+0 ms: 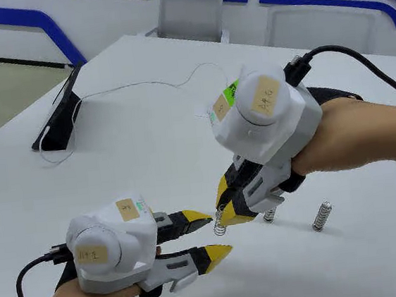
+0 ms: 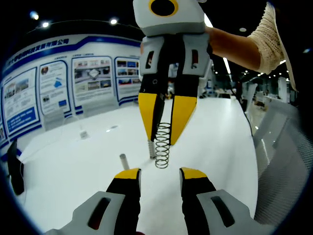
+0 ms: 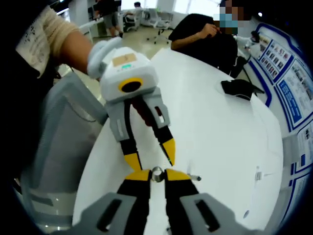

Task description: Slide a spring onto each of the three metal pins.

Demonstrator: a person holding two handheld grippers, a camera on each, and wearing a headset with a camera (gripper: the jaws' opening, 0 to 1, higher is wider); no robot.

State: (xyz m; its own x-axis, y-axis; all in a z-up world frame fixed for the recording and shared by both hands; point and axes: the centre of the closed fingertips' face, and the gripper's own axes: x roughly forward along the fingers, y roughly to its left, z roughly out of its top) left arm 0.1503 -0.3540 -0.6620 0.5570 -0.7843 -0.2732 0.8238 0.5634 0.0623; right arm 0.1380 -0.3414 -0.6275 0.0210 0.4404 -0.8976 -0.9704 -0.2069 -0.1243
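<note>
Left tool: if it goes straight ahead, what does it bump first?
Probably the spring, gripped by the right tool, straight ahead of the left tool. A bare metal pin stands slightly to one side. Depth is hard to judge.

Spring (image 2: 163, 152): thin silver wire coil, upright, centre of left gripper view. Upper end pinched betw yellow tips of right gripper (image 2: 164, 138), lower end free. Grey pin (image 2: 151, 148) stands upright just beside it on its left; touching or not, can't tell. 2nd pin (image 2: 124, 161): short, bare, flat top, upright, further lower left. Head view, lower right: 2nd spring (image 1: 269, 215) upright, partly hidden; 3rd spring (image 1: 322, 216) slightly tilted, apart from it to the right.
</note>
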